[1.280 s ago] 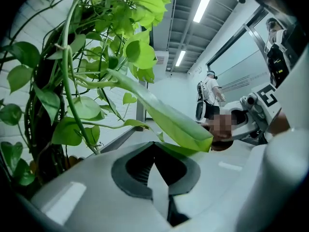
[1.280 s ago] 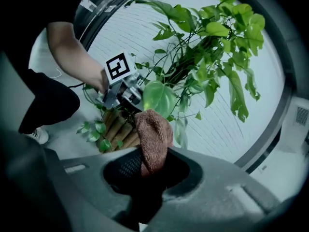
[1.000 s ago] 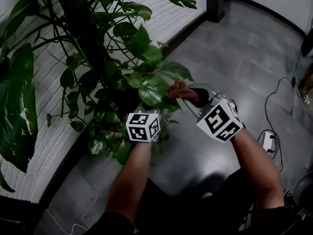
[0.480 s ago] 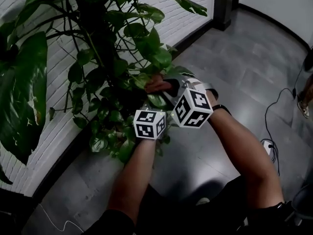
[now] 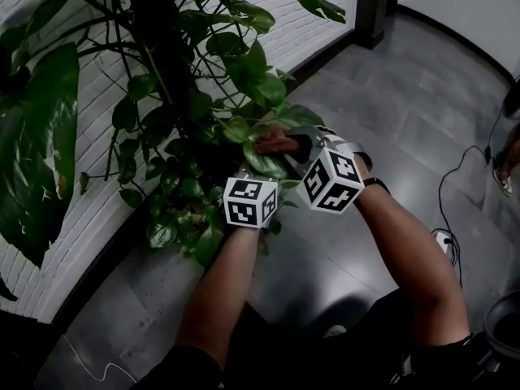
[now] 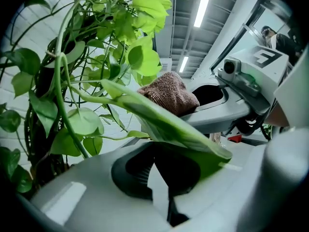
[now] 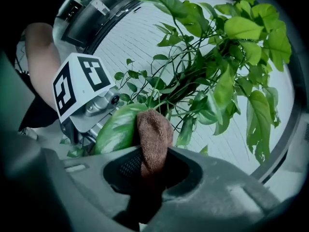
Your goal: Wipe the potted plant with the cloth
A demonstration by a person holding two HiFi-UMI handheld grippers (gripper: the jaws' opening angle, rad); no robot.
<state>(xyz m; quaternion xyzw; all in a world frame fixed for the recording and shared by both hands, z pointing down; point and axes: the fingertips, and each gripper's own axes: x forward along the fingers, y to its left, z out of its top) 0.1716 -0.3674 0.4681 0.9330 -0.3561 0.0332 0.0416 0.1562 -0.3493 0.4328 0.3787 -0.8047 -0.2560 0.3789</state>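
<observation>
A tall potted plant [image 5: 175, 96] with broad green leaves stands against the white brick wall. My left gripper [image 5: 253, 187] reaches in low among the leaves and is shut on one large leaf [image 6: 164, 127], which lies flat between its jaws. My right gripper [image 5: 294, 149] is shut on a reddish-brown cloth [image 5: 275, 142], and the cloth rests on top of that same leaf [image 5: 268, 162]. In the right gripper view the cloth [image 7: 153, 137] sticks out of the jaws against the leaf [image 7: 117, 128]. The pot is hidden by foliage.
Grey tiled floor [image 5: 406, 112] spreads to the right. A cable and a small white box [image 5: 445, 236] lie on it at right. A dark pillar [image 5: 372, 6] stands at the back. The brick wall [image 5: 89, 210] closes off the left.
My right gripper has carried the cloth leftward from open floor onto the held leaf, then slid slightly back along it. The left gripper has kept its hold.
</observation>
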